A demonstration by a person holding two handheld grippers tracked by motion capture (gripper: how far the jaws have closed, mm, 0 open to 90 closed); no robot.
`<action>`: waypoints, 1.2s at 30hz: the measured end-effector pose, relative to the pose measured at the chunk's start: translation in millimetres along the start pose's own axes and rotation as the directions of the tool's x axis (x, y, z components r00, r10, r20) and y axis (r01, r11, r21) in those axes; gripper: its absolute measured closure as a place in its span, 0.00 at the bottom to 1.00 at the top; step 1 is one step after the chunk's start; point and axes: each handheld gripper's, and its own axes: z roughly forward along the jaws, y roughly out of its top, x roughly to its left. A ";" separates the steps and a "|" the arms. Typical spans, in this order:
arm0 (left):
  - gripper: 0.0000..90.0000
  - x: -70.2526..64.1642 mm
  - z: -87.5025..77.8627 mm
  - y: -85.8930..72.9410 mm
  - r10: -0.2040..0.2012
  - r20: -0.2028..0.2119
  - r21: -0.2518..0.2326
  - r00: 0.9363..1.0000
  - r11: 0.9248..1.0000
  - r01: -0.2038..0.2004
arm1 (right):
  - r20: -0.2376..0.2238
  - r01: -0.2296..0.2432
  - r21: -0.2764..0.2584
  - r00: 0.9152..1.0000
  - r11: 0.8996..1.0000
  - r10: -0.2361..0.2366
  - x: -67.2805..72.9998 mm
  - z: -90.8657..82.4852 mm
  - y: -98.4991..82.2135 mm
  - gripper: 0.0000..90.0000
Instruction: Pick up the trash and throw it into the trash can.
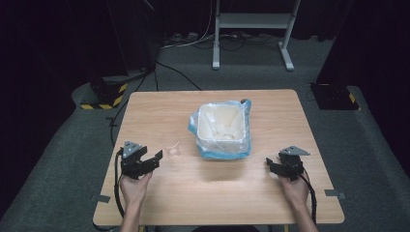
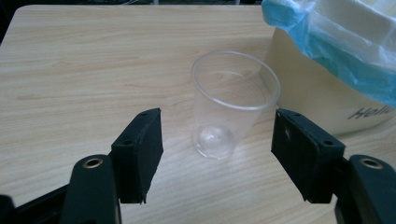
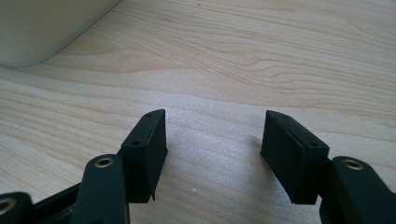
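A clear plastic cup [image 2: 235, 103] is being framed upright between the two black jaws of the left gripper [image 2: 217, 140], a little ahead of their tips. The jaws are being held wide apart, wider than the cup, and bare wood is being shown on both sides between the pads and the cup wall, so nothing is being gripped. In the high view the cup [image 1: 170, 145] is being seen just ahead and to the right of the left gripper [image 1: 150, 153], on the near left part of the wooden table [image 1: 159, 111].

Close beside the cup's right, a cream bin [image 2: 317, 88] lined with a blue plastic bag [image 2: 336, 51] is being left standing; only a narrow strip of table is being left between the two. Much open table is being offered to the cup's left and toward the far edge.

The right gripper [image 3: 212, 135] is being held low over bare wood with its jaws spread wide and nothing between them. In the high view the right gripper [image 1: 275, 163] is being kept near the right front, well apart from the bin [image 1: 222, 126], with free table all round it.
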 end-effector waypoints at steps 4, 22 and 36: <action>0.39 2.3 8.1 9.0 0.004 -0.009 0.016 1.000 1.000 -0.004 | 0.000 -0.001 0.000 1.000 1.000 0.001 0.1 0.0 0.0 0.44; 0.51 11.3 42.9 30.4 -0.005 -0.027 0.061 1.000 0.998 0.007 | 0.000 0.000 0.000 1.000 1.000 0.000 0.2 0.0 0.0 0.44; 0.68 16.7 62.1 28.0 -0.043 -0.009 0.106 0.999 0.993 0.043 | 0.001 0.002 -0.002 1.000 1.000 -0.002 0.3 0.1 -0.1 0.44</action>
